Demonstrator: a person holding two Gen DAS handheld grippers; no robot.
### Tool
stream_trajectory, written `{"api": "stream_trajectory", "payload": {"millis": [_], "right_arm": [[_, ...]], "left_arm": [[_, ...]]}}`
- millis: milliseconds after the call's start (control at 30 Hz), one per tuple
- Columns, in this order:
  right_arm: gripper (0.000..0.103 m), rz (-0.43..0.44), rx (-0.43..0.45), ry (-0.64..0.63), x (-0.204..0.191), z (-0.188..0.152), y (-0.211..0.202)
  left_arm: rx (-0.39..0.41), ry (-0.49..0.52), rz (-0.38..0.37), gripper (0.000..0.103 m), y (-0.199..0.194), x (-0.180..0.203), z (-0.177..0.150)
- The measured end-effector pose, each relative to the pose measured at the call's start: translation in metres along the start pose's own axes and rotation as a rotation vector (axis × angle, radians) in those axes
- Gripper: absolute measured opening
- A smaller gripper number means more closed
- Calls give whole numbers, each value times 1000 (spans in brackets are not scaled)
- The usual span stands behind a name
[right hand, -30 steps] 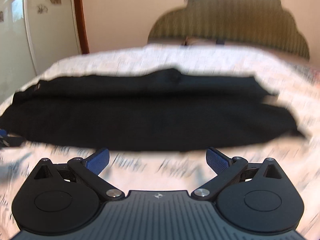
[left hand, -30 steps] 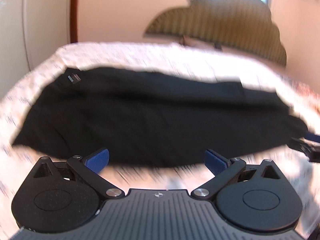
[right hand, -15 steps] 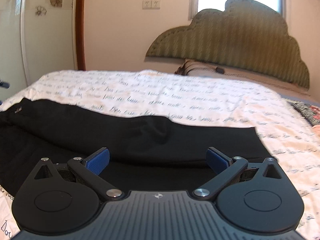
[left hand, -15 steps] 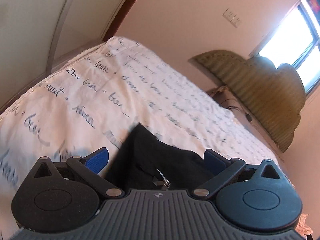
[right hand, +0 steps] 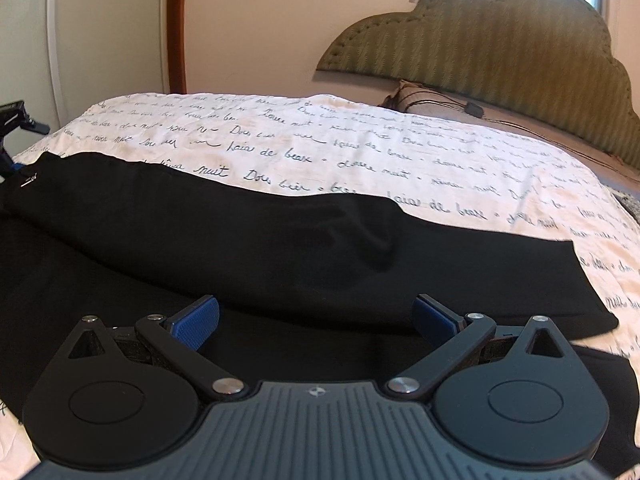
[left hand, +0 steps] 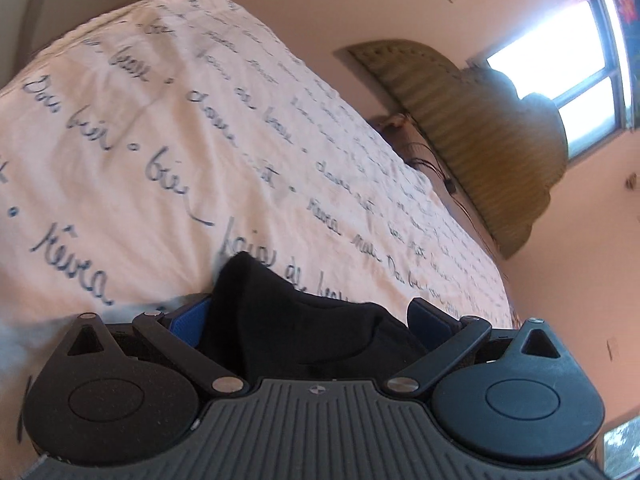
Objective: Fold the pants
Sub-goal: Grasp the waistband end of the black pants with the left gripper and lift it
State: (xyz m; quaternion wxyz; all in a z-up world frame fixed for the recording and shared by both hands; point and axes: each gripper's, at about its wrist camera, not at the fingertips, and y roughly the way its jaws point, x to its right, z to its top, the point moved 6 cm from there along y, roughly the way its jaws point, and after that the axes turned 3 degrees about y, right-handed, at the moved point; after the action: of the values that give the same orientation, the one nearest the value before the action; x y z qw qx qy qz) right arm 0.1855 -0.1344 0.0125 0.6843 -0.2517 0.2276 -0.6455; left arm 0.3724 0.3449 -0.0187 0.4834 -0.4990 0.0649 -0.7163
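The left gripper has its blue-padded fingers spread wide, with a bunched corner of the black fabric pants lying between them; whether the pads touch the cloth cannot be told. The right gripper is likewise spread wide and sits low over the pants, gripping nothing. The pants lie lengthwise across the near part of the white bedspread printed with blue handwriting, one layer folded over the other, with a small label near the left edge of the bed. Part of the left gripper shows at that same edge. Beyond the far edge stands a green padded scalloped headboard against a cream wall.
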Motion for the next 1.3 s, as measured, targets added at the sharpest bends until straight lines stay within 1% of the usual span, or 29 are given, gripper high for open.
{"api": "stream_trajectory", "payload": {"millis": [67,100,167,233,300,333,367,400,467,533,567,600,633,667,733,767,800,867,900,967,1033,1100,1200,1267,1300], "right_arm": [[103,7,-3,-6,-4,3,4],[103,12,-2,-8,-6,3,5],[103,21,-7,-14,-9,3,8],[103,26,-18,-25,-11,2,11],[103,27,-24,-41,-13,2,14],[103,30,-22,-44,-13,2,15],[103,38,-16,-45,-12,4,15],[103,51,-6,-41,-11,7,16],[103,102,34,-25,-8,15,15],[103,170,133,-13,-2,25,12],[103,203,179,-27,-1,31,11],[103,234,195,-58,0,38,13],[103,268,169,-94,-2,46,20],[103,320,116,-125,-2,53,29],[103,413,21,-126,0,71,50],[103,452,-8,-123,0,81,59],[103,487,-30,-130,0,90,69],[103,518,-47,-162,-3,107,86],[103,534,-65,-185,-5,114,96],[103,563,-103,-239,-12,120,114],[103,580,-148,-297,-23,122,131],[103,616,-192,-343,-36,120,146],[103,692,-265,-373,-54,114,162],[103,719,-304,-389,-63,110,170],[96,727,-319,-397,-67,109,172]], "left_arm": [[-12,40,-3,97,7,5,-2],[-10,61,12,94,10,6,-3],[-11,106,52,73,16,6,-3],[-12,130,87,65,21,3,-2],[0,151,104,47,21,3,-2],[1,170,127,27,21,3,-2],[4,193,162,11,20,2,-3],[12,221,174,10,15,2,-4],[59,310,195,8,8,15,-8],[114,408,217,7,-1,35,-11],[147,443,216,7,-7,45,-12],[180,471,201,7,-15,55,-12],[212,492,177,7,-24,65,-13],[247,509,146,7,-34,74,-14],[325,535,80,8,-52,94,-16],[362,545,44,8,-64,102,-19],[399,549,11,8,-75,107,-23],[459,550,-51,7,-95,118,-34],[479,557,-69,8,-102,123,-41],[500,555,-86,8,-114,125,-50],[508,551,-89,7,-121,124,-58],[510,554,-86,7,-125,120,-65],[500,562,-75,7,-127,116,-70],[498,562,-63,7,-127,112,-69],[497,558,-57,7,-126,111,-68]]}}
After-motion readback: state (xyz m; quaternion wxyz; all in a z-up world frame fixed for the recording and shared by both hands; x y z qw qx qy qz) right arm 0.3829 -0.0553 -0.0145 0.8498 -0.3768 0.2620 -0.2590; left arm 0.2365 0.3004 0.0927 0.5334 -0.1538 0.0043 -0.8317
